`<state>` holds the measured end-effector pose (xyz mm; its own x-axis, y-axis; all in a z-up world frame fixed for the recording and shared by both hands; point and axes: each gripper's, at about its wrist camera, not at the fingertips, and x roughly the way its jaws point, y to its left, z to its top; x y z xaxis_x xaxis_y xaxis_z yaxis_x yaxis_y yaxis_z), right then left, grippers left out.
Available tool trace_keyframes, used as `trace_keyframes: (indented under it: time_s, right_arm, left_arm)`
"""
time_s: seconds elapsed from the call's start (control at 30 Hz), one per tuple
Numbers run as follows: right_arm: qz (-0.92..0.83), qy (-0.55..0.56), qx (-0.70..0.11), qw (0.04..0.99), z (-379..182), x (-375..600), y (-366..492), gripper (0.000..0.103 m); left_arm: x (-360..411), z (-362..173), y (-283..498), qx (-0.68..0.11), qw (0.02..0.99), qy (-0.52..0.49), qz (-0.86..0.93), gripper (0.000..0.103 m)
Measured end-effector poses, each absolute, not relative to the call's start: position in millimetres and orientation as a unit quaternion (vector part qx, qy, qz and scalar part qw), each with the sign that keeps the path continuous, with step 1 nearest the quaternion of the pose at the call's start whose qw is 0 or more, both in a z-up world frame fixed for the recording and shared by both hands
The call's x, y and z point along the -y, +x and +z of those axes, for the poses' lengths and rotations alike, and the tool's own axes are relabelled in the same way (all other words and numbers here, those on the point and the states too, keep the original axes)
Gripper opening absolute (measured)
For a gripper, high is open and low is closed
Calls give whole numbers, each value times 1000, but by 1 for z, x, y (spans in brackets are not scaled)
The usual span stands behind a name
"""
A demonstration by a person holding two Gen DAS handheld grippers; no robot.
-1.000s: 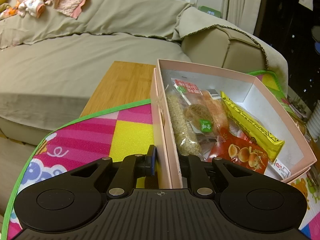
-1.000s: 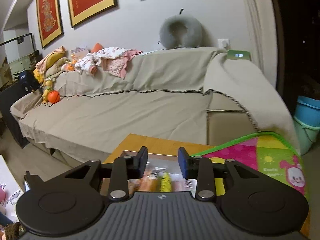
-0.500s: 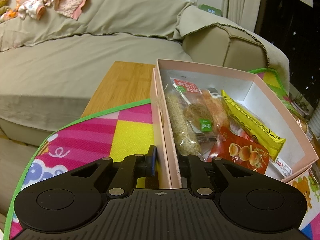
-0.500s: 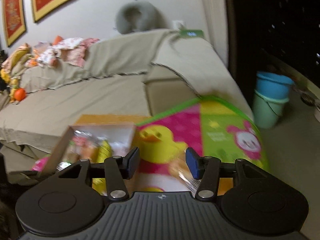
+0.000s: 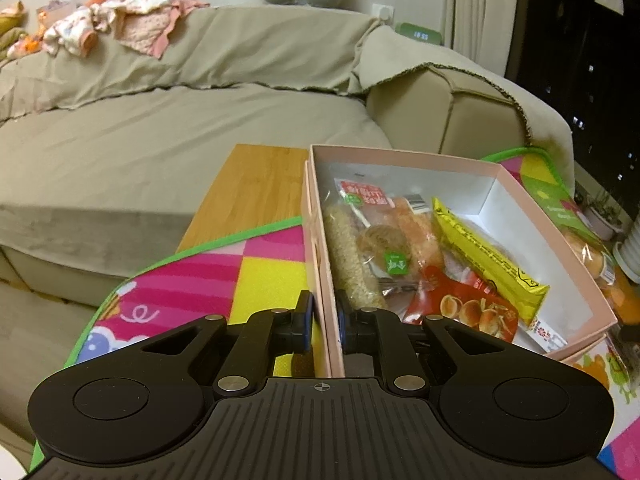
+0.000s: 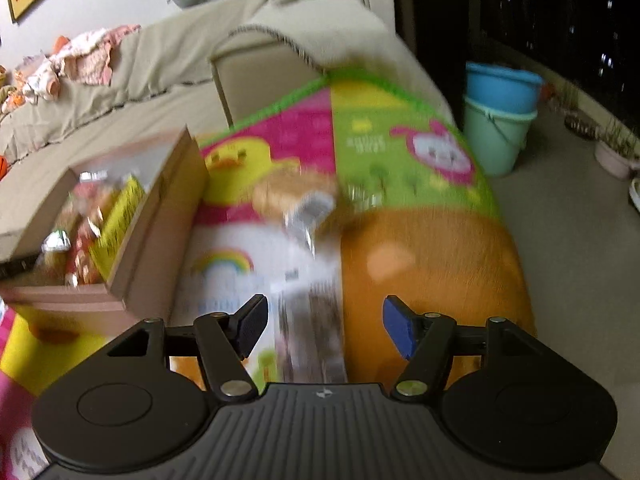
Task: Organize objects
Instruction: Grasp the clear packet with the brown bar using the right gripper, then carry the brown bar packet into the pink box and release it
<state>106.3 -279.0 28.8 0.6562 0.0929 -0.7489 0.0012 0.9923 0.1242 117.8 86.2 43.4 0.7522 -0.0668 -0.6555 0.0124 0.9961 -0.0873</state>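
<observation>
Inspecting: two hand-held grippers at a pink box (image 5: 516, 196) of snacks on a colourful play mat (image 6: 372, 128).
Left gripper (image 5: 325, 322): clamped on the box's near wall, one pad outside and one inside; it points down at a slant and steadies the box.
Right gripper (image 6: 322, 326): jaws apart and just been opening, nothing between them; it points steeply down over the mat, beside the box's right wall.
Task item: a clear packet of buns (image 6: 298, 196) lies on the mat, ahead of the right gripper and apart from the box; the picture is blurred, so its edges are uncertain.
Already stowed: yellow wrapper (image 5: 486, 256), red packet (image 5: 468, 310) and others lie inside the box.
Risk 1: the slack film may slip or fold if the pads close on the wrapper edge only; judged likely with a soft packet.
Risk 2: a fast descent could push the packet along the smooth mat instead of straddling it.
Risk 3: the thin wall may bend or the box tip if the left grip pulls sideways.
</observation>
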Motion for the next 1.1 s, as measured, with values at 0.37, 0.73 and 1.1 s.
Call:
trace_keyframes:
  time_s: [0.37,0.73,1.1]
  right_arm:
    - [47,1,-417,908,14,249,98,64]
    - [67,-15,-419,905,23,237,89,39]
    - [108,10,-357,928,92,230,74,39]
  left_arm:
    - [-87,43,117,-352,935,-43,-21,14]
    - [-88,44,116,-352,935,-44,-22,14]
    - [-89,44,116,-351,935,-48,-25,14]
